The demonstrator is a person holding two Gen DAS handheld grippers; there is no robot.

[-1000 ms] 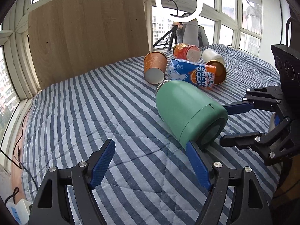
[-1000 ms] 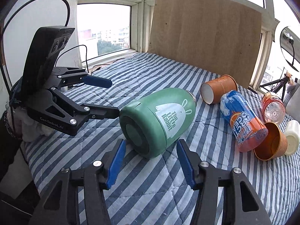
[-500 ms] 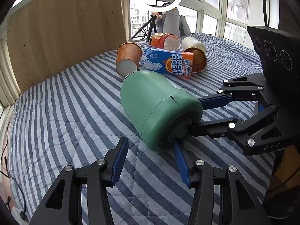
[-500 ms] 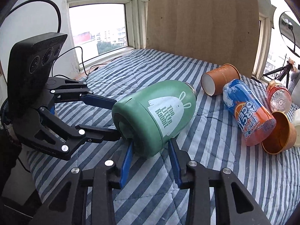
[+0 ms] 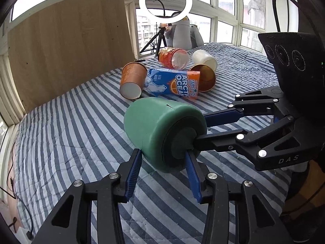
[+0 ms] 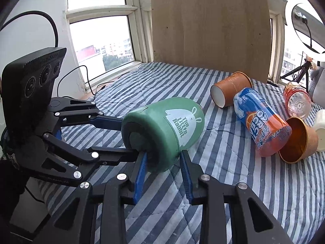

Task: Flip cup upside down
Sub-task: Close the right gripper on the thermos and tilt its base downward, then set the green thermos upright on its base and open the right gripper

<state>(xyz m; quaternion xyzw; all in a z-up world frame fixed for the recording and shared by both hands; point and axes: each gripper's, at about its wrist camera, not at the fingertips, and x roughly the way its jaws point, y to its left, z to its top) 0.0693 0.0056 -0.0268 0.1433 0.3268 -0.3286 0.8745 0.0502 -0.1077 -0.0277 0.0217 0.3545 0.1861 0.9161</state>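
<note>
The green cup (image 5: 158, 126) lies on its side, its dark recessed base toward both cameras; it also shows in the right wrist view (image 6: 166, 130) with a white rabbit print. My left gripper (image 5: 162, 158) has closed around the cup's base end, blue fingers (image 5: 134, 168) against its lower rim. My right gripper (image 6: 162, 160) holds the same end, its fingers (image 6: 184, 170) against the cup's sides. In each view the other gripper reaches in from the side, one finger over the dark base.
Behind the cup on the striped bedspread (image 5: 61, 142) lie an orange paper cup (image 5: 132, 81), a blue and orange Arctic Ocean can (image 5: 172, 83), another orange cup (image 5: 205, 77), a white cup (image 5: 205, 58) and a bottle (image 5: 172, 58). A wooden board (image 5: 67, 44) leans against the windows.
Both grippers have moved in on the cup's base end and narrowed their fingers onto it. The cup sits larger and nearer in both views.
</note>
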